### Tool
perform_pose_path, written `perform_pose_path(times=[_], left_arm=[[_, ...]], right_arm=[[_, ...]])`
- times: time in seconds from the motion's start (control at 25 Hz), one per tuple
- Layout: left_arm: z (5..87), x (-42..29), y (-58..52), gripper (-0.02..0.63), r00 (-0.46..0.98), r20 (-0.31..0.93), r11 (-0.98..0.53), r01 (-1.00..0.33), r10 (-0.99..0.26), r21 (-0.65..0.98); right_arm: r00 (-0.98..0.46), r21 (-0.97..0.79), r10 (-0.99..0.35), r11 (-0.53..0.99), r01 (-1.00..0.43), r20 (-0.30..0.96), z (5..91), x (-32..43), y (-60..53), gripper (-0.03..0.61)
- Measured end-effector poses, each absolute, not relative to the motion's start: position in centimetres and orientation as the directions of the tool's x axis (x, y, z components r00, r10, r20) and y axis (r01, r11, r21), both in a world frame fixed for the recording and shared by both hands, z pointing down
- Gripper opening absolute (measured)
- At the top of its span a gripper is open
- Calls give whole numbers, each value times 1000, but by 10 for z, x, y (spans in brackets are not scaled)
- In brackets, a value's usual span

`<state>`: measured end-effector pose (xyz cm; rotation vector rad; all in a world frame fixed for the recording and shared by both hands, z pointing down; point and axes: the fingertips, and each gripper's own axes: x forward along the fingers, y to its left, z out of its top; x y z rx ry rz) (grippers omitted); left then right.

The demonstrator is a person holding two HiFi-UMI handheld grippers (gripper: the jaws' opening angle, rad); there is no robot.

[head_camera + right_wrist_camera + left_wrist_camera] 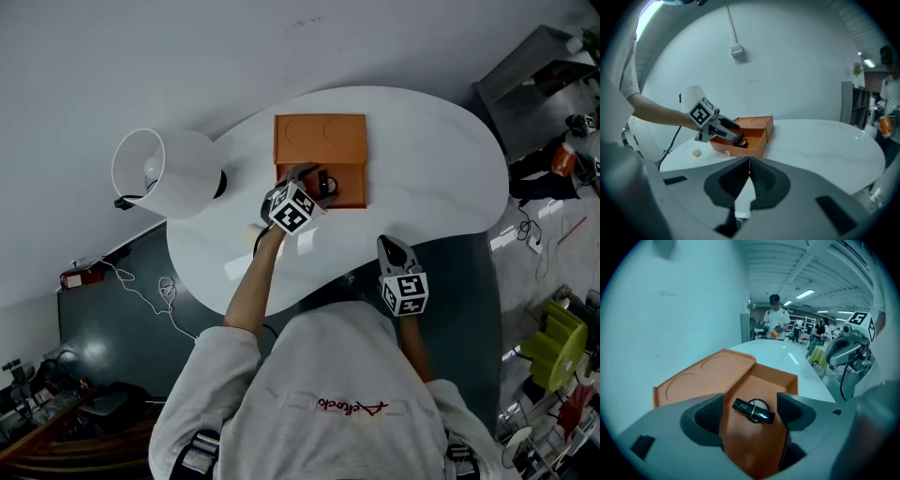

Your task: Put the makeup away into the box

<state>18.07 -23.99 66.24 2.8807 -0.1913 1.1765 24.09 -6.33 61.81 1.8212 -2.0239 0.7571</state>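
An orange box [349, 195] stands open on the white table [431, 159], its lid [319, 136] folded back. Inside lie a black makeup tube [753, 410] and, under it, a round compact [761, 402]. My left gripper [315, 184] hangs over the box's front part, open, its jaws on either side of the tube without touching it [750, 414]. My right gripper [393, 249] is near the table's front edge, shut with nothing in it [749, 171]. In the right gripper view the left gripper [733, 133] reaches into the box [757, 140].
A white lamp shade [164, 172] stands at the table's left end. A small white lump [696, 152] lies on the table left of the box. A person [775, 320] stands far off behind the table. Cables and clutter lie on the floor around.
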Motion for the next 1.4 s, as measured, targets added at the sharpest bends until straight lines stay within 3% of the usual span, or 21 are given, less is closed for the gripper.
perform_pose_path(times=[0.48, 0.6, 0.72, 1.4], left_arm=[[636, 147, -235, 328, 737, 640, -972, -224, -220, -76], [628, 130, -233, 162, 733, 624, -960, -254, -270, -117], [621, 109, -230, 34, 729, 604, -944, -293, -322, -149], [626, -58, -216, 11, 608, 605, -803, -590, -515, -90]], right_arm=[[-182, -168, -822, 107, -980, 540, 610, 219, -55, 20], [-206, -166, -821, 137, -976, 532, 608, 208, -56, 20], [-235, -163, -816, 174, -971, 528, 606, 195, -58, 20], [-456, -170, -724, 436, -884, 517, 606, 92, -83, 20]])
